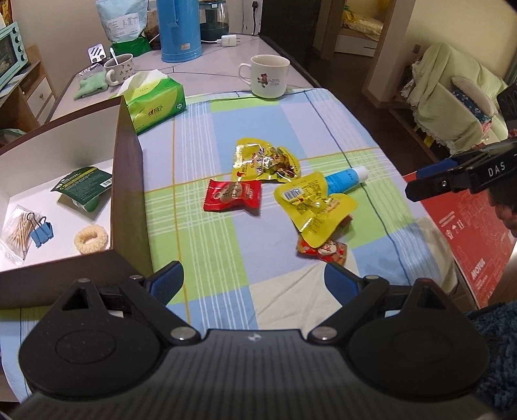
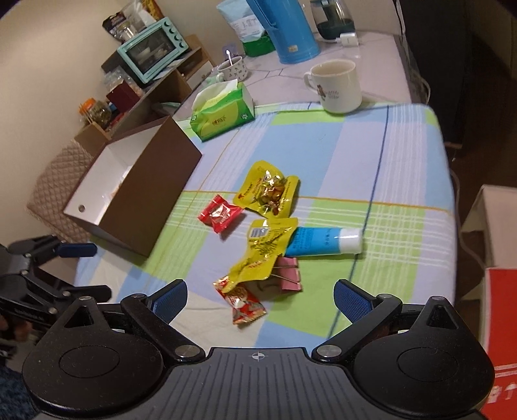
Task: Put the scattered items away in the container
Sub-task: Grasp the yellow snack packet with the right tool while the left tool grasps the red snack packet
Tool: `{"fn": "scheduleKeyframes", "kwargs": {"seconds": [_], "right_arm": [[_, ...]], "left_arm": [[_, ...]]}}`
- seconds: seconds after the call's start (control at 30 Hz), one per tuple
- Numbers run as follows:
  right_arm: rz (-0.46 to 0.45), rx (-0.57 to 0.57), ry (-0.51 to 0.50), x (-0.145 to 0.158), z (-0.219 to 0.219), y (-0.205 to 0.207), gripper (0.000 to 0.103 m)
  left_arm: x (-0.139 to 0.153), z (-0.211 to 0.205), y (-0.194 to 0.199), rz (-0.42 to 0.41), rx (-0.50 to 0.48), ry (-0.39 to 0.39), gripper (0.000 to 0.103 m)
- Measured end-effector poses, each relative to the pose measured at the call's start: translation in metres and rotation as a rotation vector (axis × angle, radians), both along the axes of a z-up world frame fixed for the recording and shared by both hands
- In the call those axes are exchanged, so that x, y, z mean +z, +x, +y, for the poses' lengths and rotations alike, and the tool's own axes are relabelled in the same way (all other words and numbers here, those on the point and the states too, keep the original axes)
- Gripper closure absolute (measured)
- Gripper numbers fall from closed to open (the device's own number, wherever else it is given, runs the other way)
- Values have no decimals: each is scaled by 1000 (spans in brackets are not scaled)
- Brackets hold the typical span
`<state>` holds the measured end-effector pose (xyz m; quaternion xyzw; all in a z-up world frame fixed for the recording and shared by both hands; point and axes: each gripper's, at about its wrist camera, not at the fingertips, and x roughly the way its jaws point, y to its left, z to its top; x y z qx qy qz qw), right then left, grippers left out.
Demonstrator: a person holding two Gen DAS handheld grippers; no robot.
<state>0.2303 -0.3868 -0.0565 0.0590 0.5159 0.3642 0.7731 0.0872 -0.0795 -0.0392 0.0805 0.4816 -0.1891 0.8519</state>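
Scattered on the checked cloth are two yellow snack packets (image 1: 265,160) (image 1: 311,203), a red packet (image 1: 231,195), a blue-and-white tube (image 1: 347,177) and a small red candy (image 1: 323,250). The right wrist view also shows a pink binder clip (image 2: 289,274) partly under the nearer yellow packet (image 2: 265,252). The brown box (image 1: 127,181) stands at the left, holding a green packet (image 1: 82,187), cotton swabs (image 1: 19,229), a blue clip (image 1: 40,231) and a ring (image 1: 91,238). My left gripper (image 1: 253,281) is open and empty. My right gripper (image 2: 261,299) hangs open just short of the candy (image 2: 242,300).
A green tissue pack (image 1: 152,100), a white mug (image 1: 266,79) and a blue thermos (image 1: 179,29) stand at the table's far end. A red carton (image 1: 468,232) lies off the right edge. A teal toaster oven (image 2: 152,51) sits on shelves behind the box (image 2: 152,200).
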Motion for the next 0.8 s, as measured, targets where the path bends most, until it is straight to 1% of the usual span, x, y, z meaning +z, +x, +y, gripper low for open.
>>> {"fn": "scheduleKeyframes", "kwargs": {"seconds": [0.13,0.27,0.37,0.43,0.57,0.6,0.63,0.67,0.7,0.73,0.77,0.8], "right_arm": [[66,-13,30,-13,6,13,3],[151,-37,71,-29,15,27,4],[239,-77,102,-47,19,39,39],[313,-130,122,-61,19,47,39],[389,-182,158,-80,22,57,39],[402,-193,163,-84,23,59,46],[416,-202,171,-87,23,61,55],[435,-209,186,-91,22,62,79],[449,-220,205,-92,20,64,92],[450,-222,223,-91,18,64,99],[448,-223,238,-88,16,65,103],[438,-221,240,-84,14,65,103]], "left_arm": [[-6,-2,11,16,-1,3,11],[-14,-3,22,36,-4,7,11],[-20,-4,31,50,-8,5,11],[-24,-4,36,62,-13,3,11],[-33,-7,45,79,-33,-3,11],[-35,-8,47,83,-36,-4,11],[-37,-9,49,87,-38,-6,11],[-40,-10,52,90,-38,-4,11],[-42,-11,54,91,-35,-2,11],[-43,-12,57,92,-31,-1,11],[-44,-13,60,92,-25,-5,11],[-44,-15,63,89,-21,-10,11]]}}
